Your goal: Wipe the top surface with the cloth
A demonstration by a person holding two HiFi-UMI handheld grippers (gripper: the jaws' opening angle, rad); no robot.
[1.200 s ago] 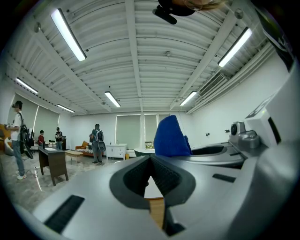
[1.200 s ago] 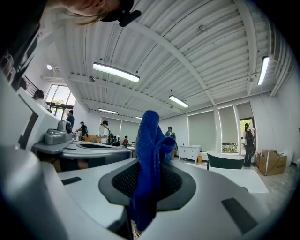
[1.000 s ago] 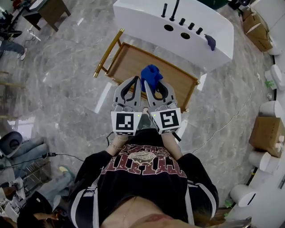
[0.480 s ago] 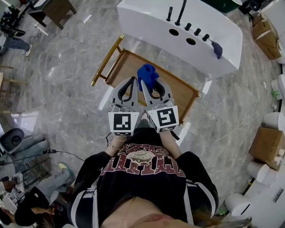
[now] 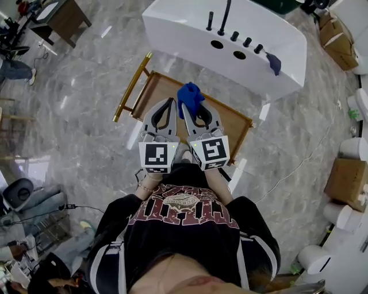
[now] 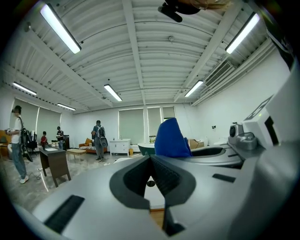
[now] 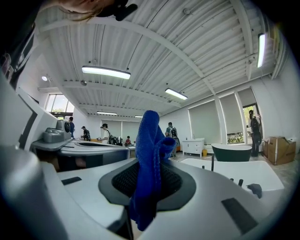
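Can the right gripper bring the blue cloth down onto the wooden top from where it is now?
Probably yes. The right gripper is shut on the blue cloth and appears to hang over the wooden top; the wood that shows looks bare.

I stood on a grey marbled floor [image 5: 80, 109]. A white basin unit [image 5: 178, 34] lay ahead, a cardboard box [image 5: 345, 175] off to my right, a dark desk [image 5: 63, 14] far left. Overhead ran a ribbed white ceiling [image 6: 140, 56] with strip lights [image 6: 60, 28]; pale blinds covered the windows [image 6: 131, 125].
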